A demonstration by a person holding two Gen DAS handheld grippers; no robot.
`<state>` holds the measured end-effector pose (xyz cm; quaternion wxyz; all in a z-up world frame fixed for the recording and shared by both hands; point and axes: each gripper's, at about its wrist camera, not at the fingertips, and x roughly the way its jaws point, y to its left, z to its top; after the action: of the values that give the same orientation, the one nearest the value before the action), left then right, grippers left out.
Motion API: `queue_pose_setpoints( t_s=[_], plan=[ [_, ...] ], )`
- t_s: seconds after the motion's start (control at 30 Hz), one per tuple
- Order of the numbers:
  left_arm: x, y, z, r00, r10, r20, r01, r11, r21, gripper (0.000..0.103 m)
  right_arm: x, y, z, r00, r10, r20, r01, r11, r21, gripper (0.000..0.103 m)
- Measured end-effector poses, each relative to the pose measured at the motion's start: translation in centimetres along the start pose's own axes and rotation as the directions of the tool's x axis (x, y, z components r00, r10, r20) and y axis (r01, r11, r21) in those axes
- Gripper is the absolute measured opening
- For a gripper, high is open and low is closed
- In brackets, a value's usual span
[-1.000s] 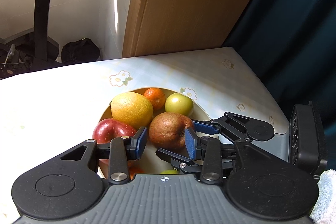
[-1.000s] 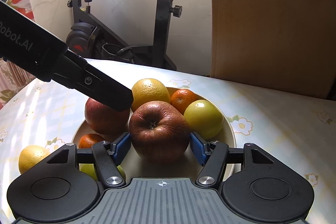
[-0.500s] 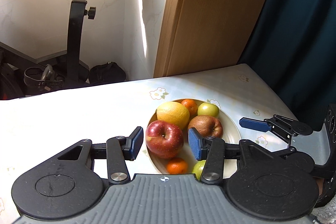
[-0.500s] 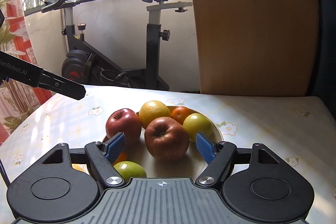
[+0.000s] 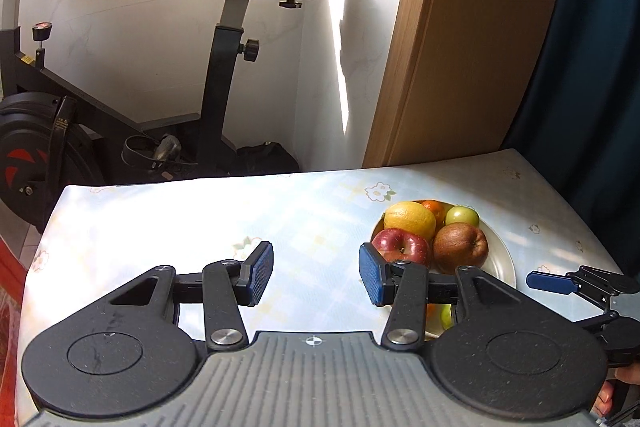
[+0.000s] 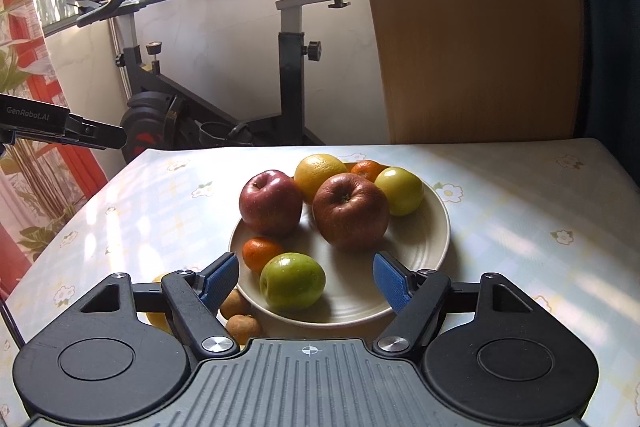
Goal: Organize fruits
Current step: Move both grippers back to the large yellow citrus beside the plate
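Exercise bike [image 6: 292, 75] behind table [image 6: 520, 211]; brown fruits [image 6: 240, 315] beside plate [image 6: 432, 227].

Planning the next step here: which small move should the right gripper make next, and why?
Probably lower the open right gripper toward the small brown fruits lying on the table beside the plate. They appear outside the plate, while the apples and oranges already sit on it.

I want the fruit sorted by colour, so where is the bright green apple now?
In the right wrist view the round bright green apple lies at the near edge of the white ceramic plate, just right of a small orange mandarin.
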<state>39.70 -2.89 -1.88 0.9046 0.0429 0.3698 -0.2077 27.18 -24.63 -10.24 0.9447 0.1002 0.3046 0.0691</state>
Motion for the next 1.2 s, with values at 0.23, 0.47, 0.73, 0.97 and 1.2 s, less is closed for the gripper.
queue_pose_setpoints(
  t_s=[0.23,0.47,0.73,0.97,1.2],
  plan=[
    [2.0,0.3,-2.6,0.995,-0.069,-0.071,0.064,0.995,-0.075,0.049,-0.2,0.9,-1.0,0.999,-0.004,-0.035,0.003,1.0,-0.013,0.07],
    [3.5,-2.1,-6.3,0.982,-0.149,-0.116,0.141,0.988,-0.07,0.049,-0.5,0.8,-1.2,0.998,-0.011,-0.06,0.01,1.0,-0.022,0.07],
    [4.0,-3.4,-8.1,0.979,-0.15,-0.14,0.148,0.989,-0.028,0.05,0.2,1.0,-1.0,0.995,0.013,-0.095,-0.017,0.999,-0.034,0.07],
    [3.7,-1.8,-8.8,0.977,-0.176,-0.12,0.164,0.981,-0.102,0.052,1.9,2.4,-0.1,0.987,0.03,-0.158,-0.055,0.986,-0.155,0.069],
    [3.9,-0.3,-8.5,0.97,-0.209,-0.129,0.188,0.969,-0.158,0.052,3.7,5.2,0.6,0.97,0.068,-0.235,-0.152,0.92,-0.361,0.064]
  ],
)
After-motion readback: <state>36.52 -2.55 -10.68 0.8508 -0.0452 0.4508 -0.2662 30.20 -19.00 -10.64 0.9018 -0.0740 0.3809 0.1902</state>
